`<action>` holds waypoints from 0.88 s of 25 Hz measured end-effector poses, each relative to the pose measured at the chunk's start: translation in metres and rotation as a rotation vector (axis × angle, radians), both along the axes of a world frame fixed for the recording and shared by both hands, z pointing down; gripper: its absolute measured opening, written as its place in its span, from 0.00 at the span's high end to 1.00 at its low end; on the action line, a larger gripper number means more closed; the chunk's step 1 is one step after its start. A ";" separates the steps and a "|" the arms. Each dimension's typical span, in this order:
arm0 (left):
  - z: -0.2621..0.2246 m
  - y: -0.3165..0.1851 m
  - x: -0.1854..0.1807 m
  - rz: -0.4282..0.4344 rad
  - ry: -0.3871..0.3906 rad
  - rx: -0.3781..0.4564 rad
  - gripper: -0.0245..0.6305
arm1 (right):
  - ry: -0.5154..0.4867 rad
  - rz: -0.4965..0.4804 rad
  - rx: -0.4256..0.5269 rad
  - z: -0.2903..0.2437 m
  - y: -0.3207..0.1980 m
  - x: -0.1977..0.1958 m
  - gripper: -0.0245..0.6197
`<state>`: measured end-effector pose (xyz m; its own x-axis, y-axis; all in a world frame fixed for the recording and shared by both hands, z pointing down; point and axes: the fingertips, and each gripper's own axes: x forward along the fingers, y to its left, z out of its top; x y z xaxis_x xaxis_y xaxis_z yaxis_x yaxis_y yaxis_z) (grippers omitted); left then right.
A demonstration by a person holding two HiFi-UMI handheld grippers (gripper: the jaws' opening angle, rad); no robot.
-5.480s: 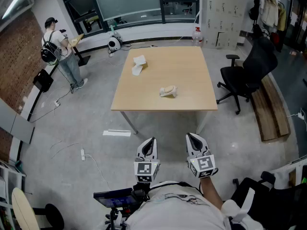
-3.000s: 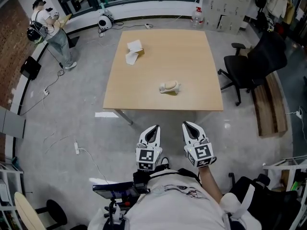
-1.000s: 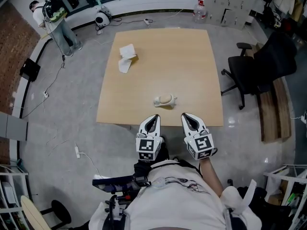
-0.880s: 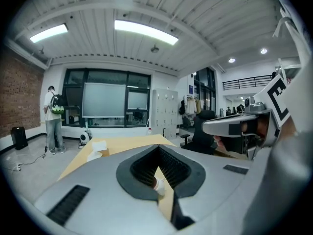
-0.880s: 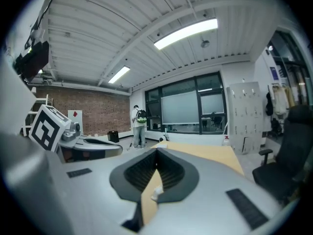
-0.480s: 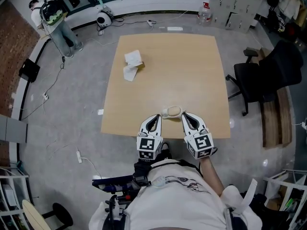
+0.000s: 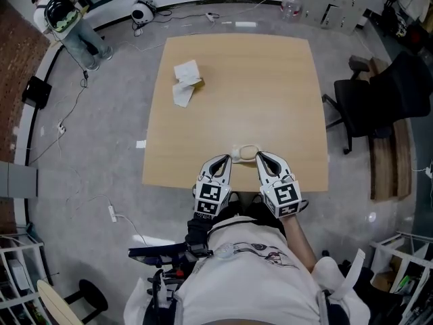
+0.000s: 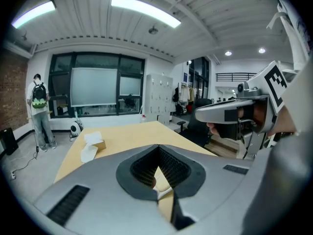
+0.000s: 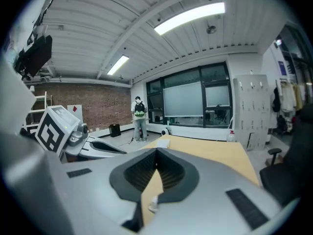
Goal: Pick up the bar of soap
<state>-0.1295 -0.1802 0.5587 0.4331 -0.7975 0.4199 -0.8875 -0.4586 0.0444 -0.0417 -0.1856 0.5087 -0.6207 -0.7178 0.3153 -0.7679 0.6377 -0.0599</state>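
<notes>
The bar of soap (image 7: 246, 152), pale cream and rounded, lies on the wooden table (image 7: 270, 80) close to its near edge. My left gripper (image 7: 224, 160) is just left of the soap and my right gripper (image 7: 262, 157) just right of it, both over the table's front edge. Neither touches it as far as I can tell. In the left gripper view the left gripper (image 8: 157, 147) is shut with nothing held, and a cream piece of the soap (image 8: 161, 182) shows through the gap below the tips. The right gripper (image 9: 156, 152) likewise looks shut and empty.
A small box with white tissue (image 7: 186, 81) sits on the table's far left part. A black office chair (image 7: 379, 90) stands to the right. A person with a backpack (image 7: 62, 15) is far left. Cables (image 7: 115, 212) run over the grey floor.
The view has closed in on the table. Both grippers moved forward from over the floor to the table's near edge, and the soap now lies between their tips.
</notes>
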 end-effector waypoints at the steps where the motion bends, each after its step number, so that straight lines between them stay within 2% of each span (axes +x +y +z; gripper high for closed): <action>1: 0.003 -0.003 0.002 0.002 -0.008 -0.008 0.96 | 0.002 0.000 0.000 0.000 -0.004 0.003 0.95; 10: 0.011 -0.031 0.016 -0.017 -0.032 -0.043 0.96 | 0.012 0.022 -0.020 0.006 -0.038 0.033 0.95; 15: 0.047 -0.034 0.024 -0.006 -0.055 -0.128 0.96 | 0.047 0.023 -0.101 0.038 -0.038 0.046 0.95; 18: 0.070 -0.026 0.034 0.044 -0.090 -0.188 0.96 | 0.069 0.017 -0.180 0.064 -0.030 0.055 0.95; 22: 0.094 -0.045 0.047 0.157 -0.169 -0.182 0.96 | 0.080 0.029 -0.205 0.080 -0.042 0.064 0.95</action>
